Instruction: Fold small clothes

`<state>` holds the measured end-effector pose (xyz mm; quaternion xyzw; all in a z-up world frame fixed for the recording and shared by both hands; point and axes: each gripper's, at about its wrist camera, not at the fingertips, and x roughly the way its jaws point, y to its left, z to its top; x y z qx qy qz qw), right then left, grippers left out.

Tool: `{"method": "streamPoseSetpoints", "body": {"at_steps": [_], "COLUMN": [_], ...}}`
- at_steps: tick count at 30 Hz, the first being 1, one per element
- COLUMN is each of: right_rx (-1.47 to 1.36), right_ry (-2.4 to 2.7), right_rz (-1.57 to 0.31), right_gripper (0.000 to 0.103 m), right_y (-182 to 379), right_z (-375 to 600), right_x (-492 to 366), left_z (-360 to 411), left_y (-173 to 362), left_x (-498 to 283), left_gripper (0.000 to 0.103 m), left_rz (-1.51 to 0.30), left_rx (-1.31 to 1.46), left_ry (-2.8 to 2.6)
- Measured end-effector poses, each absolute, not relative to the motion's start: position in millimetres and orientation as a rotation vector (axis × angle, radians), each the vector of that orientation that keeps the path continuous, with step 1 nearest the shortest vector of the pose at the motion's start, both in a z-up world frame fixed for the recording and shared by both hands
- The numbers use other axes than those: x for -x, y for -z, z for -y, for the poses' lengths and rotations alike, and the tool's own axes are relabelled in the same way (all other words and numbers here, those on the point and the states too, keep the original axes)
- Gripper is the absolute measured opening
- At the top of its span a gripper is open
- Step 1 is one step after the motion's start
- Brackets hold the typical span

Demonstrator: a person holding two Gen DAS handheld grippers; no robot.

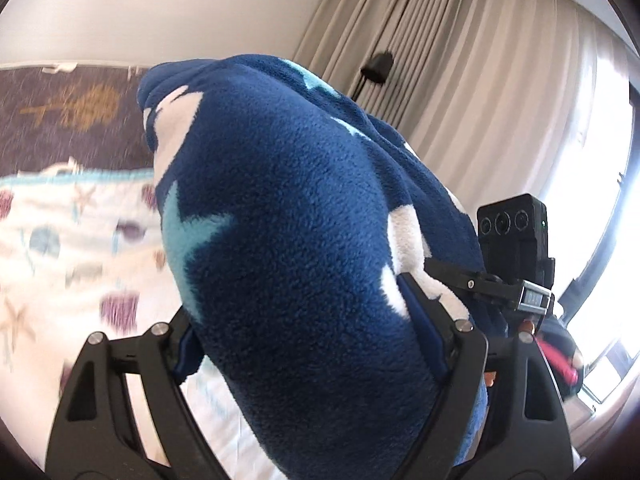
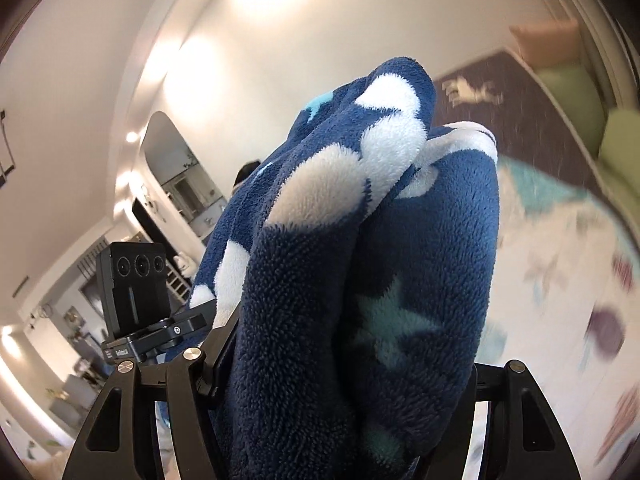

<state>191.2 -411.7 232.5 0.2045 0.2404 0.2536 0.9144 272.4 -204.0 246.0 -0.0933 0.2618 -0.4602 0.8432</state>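
Both of my claws are clamped on the same thick bundle of cloth. From my left wrist, the left claw [image 1: 304,344] has its jaws pressed against a fat wad of navy fleece garment [image 1: 288,216] with white and pale-blue star shapes; it bulges up between them and fills most of what lies ahead. Beyond it, to my left, lies a blurred bedspread [image 1: 60,240] printed with shells and starfish. To my right hang beige curtains [image 1: 460,80], and my other claw's camera block [image 1: 514,232] pokes out beside the fleece. From my right wrist, the right claw [image 2: 344,392] grips the same fleece, bunched in two rolls between its jaws. The bedspread is off to my right.
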Motion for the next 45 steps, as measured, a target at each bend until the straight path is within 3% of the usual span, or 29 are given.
{"method": "streamPoseSetpoints", "body": {"at_steps": [5,12,31,33,36,45], "right_rx": [-0.384,-0.464,-0.671,-0.667,-0.744,-0.610], "right_ry": [-0.508,-0.523,-0.470,-0.446,-0.482,-0.279], "right_rz": [-0.466,-0.473,-0.816,-0.850,-0.786,-0.788], "right_gripper": [0.068,0.068,0.069,0.074,0.086,0.090], "right_y": [-264.0,-222.3,62.0,91.1,110.2,64.9], "right_z": [433.8,469.8,503.2,501.9,507.0,499.8], "right_x": [-231.6,-306.5,-527.7,-536.1,-532.3,-490.1], "left_z": [233.8,268.7,306.4,297.7,283.5,278.7], "left_y": [-259.7,-218.5,26.9,51.2,69.8,22.6], "left_x": [-309.7,-388.9,-554.8,-557.9,-558.2,-520.5], "left_gripper": [0.085,0.085,0.085,0.095,0.101,0.098], "left_rz": [-0.502,-0.532,-0.888,-0.881,-0.893,-0.824], "left_rx": [0.199,0.170,0.163,0.225,0.348,0.204], "left_ry": [0.942,0.911,0.710,0.700,0.747,0.614]}}
